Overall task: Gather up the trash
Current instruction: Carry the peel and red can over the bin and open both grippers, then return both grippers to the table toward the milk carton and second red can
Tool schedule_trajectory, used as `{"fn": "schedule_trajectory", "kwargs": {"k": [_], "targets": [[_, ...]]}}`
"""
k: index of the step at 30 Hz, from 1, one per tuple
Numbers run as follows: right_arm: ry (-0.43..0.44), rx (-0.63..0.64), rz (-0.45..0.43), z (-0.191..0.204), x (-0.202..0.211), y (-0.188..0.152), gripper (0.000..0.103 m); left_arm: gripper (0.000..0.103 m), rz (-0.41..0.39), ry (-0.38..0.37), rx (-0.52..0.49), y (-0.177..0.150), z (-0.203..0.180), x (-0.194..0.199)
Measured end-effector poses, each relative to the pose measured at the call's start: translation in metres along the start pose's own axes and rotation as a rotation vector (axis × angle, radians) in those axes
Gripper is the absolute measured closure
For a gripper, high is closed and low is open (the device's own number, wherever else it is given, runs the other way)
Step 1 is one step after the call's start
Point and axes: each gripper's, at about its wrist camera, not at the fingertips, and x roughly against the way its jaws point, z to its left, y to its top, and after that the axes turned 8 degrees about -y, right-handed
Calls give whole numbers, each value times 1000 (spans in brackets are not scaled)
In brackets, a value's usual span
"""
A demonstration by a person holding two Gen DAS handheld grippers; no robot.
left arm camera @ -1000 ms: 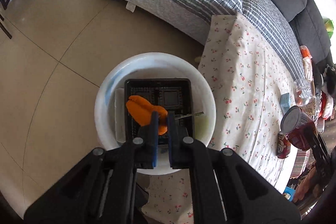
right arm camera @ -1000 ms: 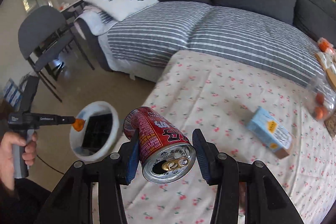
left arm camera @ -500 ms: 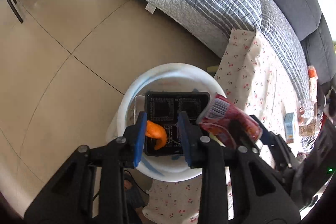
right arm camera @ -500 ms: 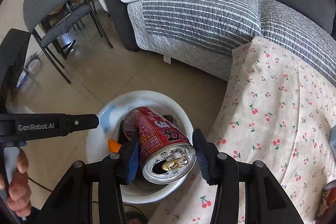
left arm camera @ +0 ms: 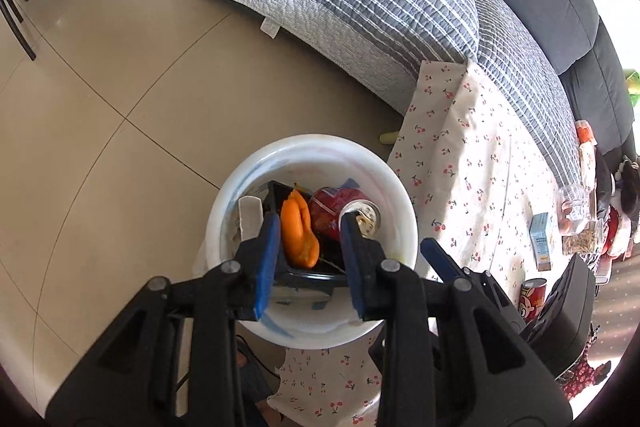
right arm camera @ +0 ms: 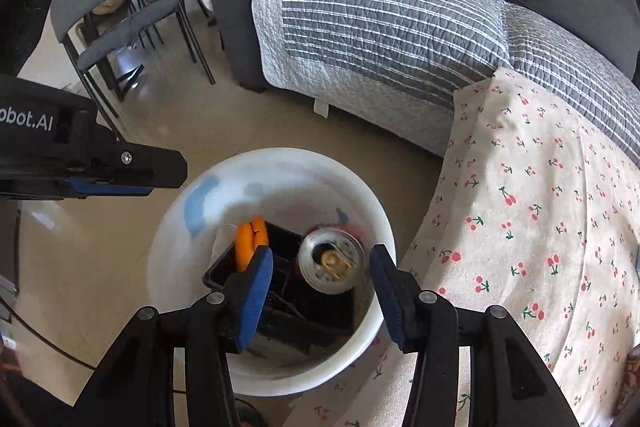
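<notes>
1. Nearest, the left gripper (left arm camera: 308, 243) hangs over the white bucket (left arm camera: 256, 167) with its jaws spread wide and nothing between them; its blue pads frame the contents below.
2. Likewise the right gripper (right arm camera: 322, 289) is held above the bucket (right arm camera: 280, 163), jaws wide apart and empty.
3. Inside, the red can (left arm camera: 340, 215) lies tilted on a black plastic tray (right arm camera: 280, 239), its silver top (right arm camera: 332, 261) facing up; its lower body is hidden by the left gripper's fingers.
4. Beside it, touching the tray's edge, sits an orange peel (left arm camera: 298, 231); whitish scraps beneath are hard to make out.
5. Further right, the cherry-print cloth (left arm camera: 472, 155) carries a blue carton (left arm camera: 542, 241) and another red can (left arm camera: 532, 297), partly cut off by the right gripper's body.
6. Beyond, a grey sofa with a striped quilt (right arm camera: 380, 15).
</notes>
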Motion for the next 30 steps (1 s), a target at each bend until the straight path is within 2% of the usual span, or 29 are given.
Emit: {"fn": "schedule_trajectory", "kwargs": {"k": [9, 13, 20, 25, 30], "targets": [[24, -54, 8, -57, 35, -15, 51, 70, 1, 7, -55, -2, -20, -4], [21, -62, -5, -86, 61, -23, 42, 70, -5, -4, -83, -5, -34, -4], [-92, 2, -18, -132, 98, -37, 35, 70, -3, -16, -157, -13, -67, -9], [-183, 38, -10, -177, 119, -48, 31, 64, 33, -11, -210, -23, -96, -22], [-237, -26, -17, -241, 132, -62, 28, 60, 72, -39, -257, -38, -133, -36]]}}
